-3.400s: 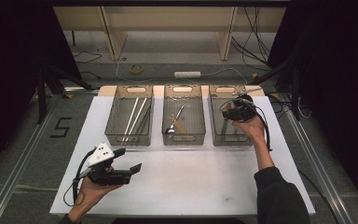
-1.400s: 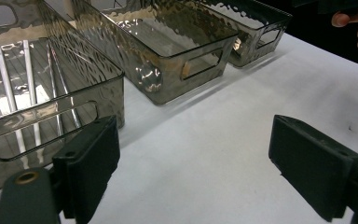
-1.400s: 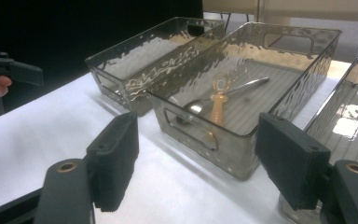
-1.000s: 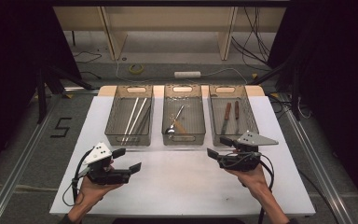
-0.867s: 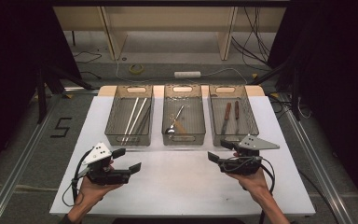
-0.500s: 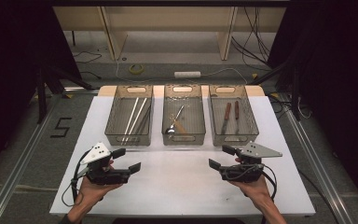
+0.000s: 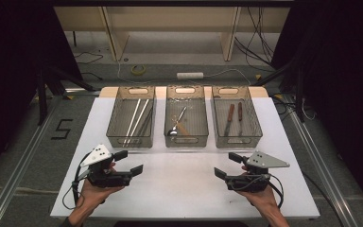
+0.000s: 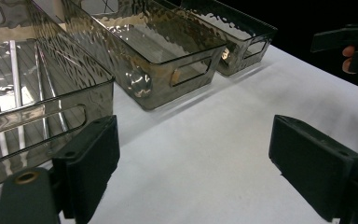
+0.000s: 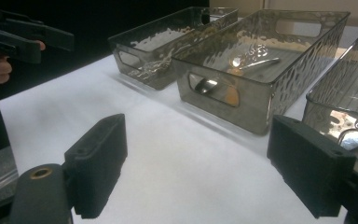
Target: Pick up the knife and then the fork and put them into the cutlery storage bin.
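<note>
Three smoky clear bins stand in a row on the white table (image 7: 179, 194). The left bin (image 7: 130, 141) holds pale and dark chopsticks (image 7: 134, 116), the middle bin (image 7: 186, 141) a spoon (image 7: 176, 124), the right bin (image 7: 238, 141) two wooden-handled knives (image 7: 230, 118). My left gripper (image 7: 128, 162) hovers at the front left, open and empty (image 8: 196, 172). My right gripper (image 7: 227, 165) hovers at the front right, pointing left. Its jaws have just been opening and stand wide with nothing between them (image 9: 200, 163).
Bare white tabletop lies between the two grippers and in front of the bins. The other gripper appears far off in each gripper view, the right gripper (image 8: 349, 42) and the left gripper (image 9: 18, 37). Cables and a yellow tape roll (image 7: 138, 69) lie on the floor behind.
The right hand has drawn back from over the right bin to the table's front right, then drifted a little nearer and lower. Its jaws stand wider. The left hand stayed put.
</note>
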A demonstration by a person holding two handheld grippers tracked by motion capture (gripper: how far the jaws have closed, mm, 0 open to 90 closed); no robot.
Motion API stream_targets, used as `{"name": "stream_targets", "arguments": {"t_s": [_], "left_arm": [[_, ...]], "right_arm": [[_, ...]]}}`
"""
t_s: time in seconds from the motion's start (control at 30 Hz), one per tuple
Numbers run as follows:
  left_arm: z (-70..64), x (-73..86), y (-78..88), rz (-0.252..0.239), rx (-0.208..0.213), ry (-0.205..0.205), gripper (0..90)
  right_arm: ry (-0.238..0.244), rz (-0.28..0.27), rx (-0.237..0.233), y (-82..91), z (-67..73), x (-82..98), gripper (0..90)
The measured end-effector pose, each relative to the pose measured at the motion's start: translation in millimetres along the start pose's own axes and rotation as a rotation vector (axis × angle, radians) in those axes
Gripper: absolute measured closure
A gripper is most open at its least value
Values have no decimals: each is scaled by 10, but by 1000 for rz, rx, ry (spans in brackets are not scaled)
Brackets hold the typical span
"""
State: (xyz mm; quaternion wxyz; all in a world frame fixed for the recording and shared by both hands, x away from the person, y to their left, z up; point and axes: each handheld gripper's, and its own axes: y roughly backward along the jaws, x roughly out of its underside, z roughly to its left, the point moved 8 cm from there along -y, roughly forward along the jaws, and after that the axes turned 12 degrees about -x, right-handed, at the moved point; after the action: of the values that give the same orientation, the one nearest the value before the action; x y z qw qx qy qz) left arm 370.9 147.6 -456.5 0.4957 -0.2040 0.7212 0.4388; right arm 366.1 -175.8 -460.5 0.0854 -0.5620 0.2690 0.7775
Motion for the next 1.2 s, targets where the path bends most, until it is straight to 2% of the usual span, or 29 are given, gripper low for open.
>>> {"name": "stream_targets", "arguments": {"t_s": [0.3, 0.6, 1.2], "left_arm": [[-21, 3, 1, -2, 8, -3, 156], [-26, -1, 6, -8, 14, 0, 156], [-32, 2, 1, -3, 13, -6, 156]], "right_arm": [[-22, -4, 15, 61, -15, 61, 204], [-17, 14, 19, 48, 2, 88, 200], [-17, 11, 23, 43, -7, 84, 201]]}}
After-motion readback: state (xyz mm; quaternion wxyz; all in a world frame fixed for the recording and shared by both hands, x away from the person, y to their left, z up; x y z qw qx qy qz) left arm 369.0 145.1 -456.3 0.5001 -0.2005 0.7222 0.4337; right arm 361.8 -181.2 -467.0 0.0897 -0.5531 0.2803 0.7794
